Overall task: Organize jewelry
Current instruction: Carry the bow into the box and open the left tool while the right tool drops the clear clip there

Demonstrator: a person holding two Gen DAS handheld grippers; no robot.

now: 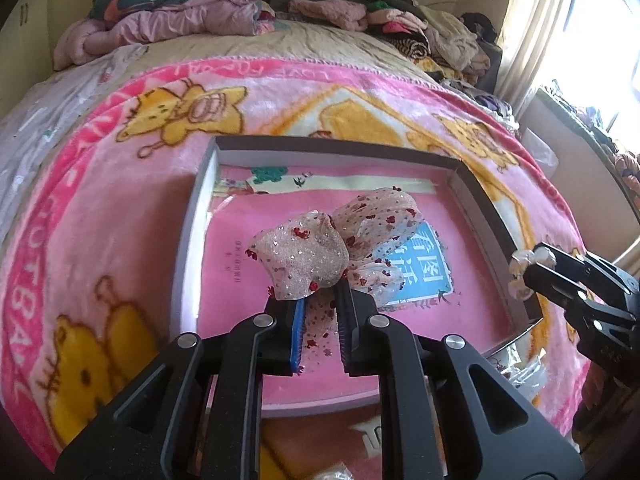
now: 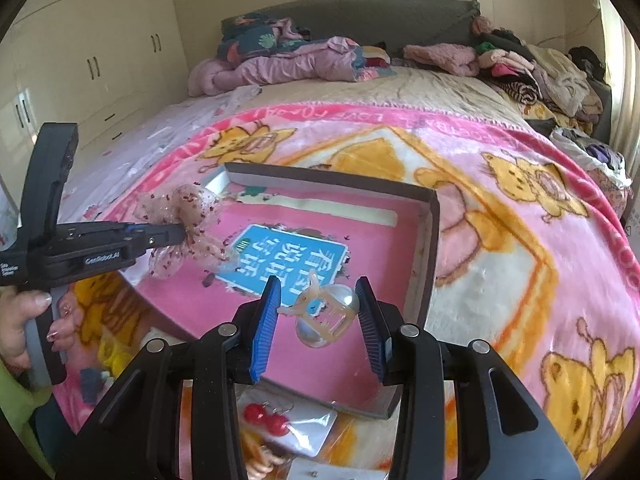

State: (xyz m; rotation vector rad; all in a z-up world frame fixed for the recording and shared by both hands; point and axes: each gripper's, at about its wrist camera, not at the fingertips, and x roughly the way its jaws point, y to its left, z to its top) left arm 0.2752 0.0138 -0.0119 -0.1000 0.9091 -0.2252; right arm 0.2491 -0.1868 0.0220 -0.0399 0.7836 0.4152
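My left gripper [image 1: 310, 294] is shut on the stem of a sheer pink bow [image 1: 304, 256] dotted with red sequins, and holds it above a shallow grey box [image 1: 332, 146]. A pink book [image 1: 424, 272] with a blue label lies in the box. In the right wrist view the bow [image 2: 192, 208] hangs from the left gripper [image 2: 182, 234] over the box's left rim. My right gripper [image 2: 318, 282] grips a translucent beige hair claw [image 2: 332, 316] between its blue pads, above the box's [image 2: 432, 240] near right part. The left wrist view shows that claw [image 1: 528, 258] at the tip of the right gripper [image 1: 520, 276].
The box rests on a pink cartoon blanket [image 2: 500, 240] spread over a bed. Red ball earrings on a card [image 2: 272, 420] and other packets [image 1: 520, 368] lie by the box's near edge. Piled clothes [image 2: 540, 68] line the far end. A hand [image 2: 24, 320] holds the left gripper's handle.
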